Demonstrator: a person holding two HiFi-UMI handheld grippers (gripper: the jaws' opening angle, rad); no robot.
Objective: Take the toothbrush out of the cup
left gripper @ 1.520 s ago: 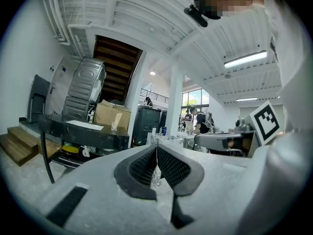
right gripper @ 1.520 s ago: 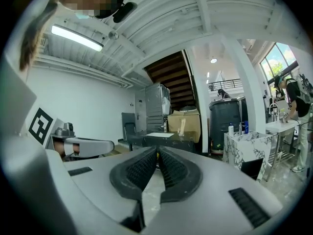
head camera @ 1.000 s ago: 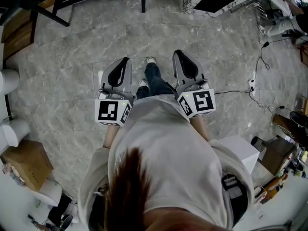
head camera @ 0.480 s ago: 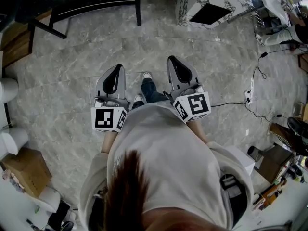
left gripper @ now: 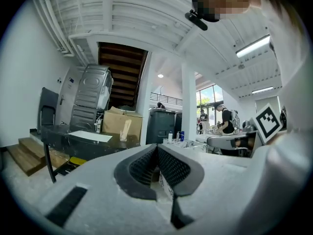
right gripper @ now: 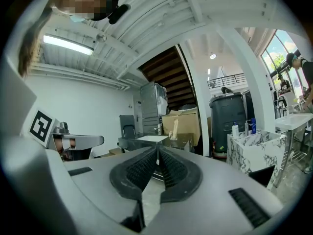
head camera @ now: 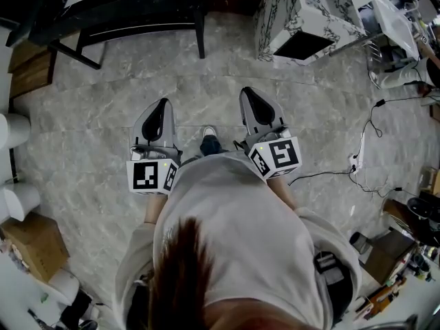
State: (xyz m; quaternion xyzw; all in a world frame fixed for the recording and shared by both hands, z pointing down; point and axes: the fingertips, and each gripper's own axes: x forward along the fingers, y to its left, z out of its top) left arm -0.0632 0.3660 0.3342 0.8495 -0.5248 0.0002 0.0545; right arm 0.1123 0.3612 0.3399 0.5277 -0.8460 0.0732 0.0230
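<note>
Dark table [left gripper: 57,131], cup [left gripper: 122,137] holding toothbrush [left gripper: 126,126]

Head cam looks steeply down on left gripper [head camera: 162,103], right gripper [head camera: 249,92]; their cams face fwd, sharing dark table [left gripper: 63,135].

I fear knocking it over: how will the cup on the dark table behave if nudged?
The cup looks small and clear, so probably light and easily pushed. Something tall leans out of it, likely the toothbrush, so it may tip toward that side.
</note>
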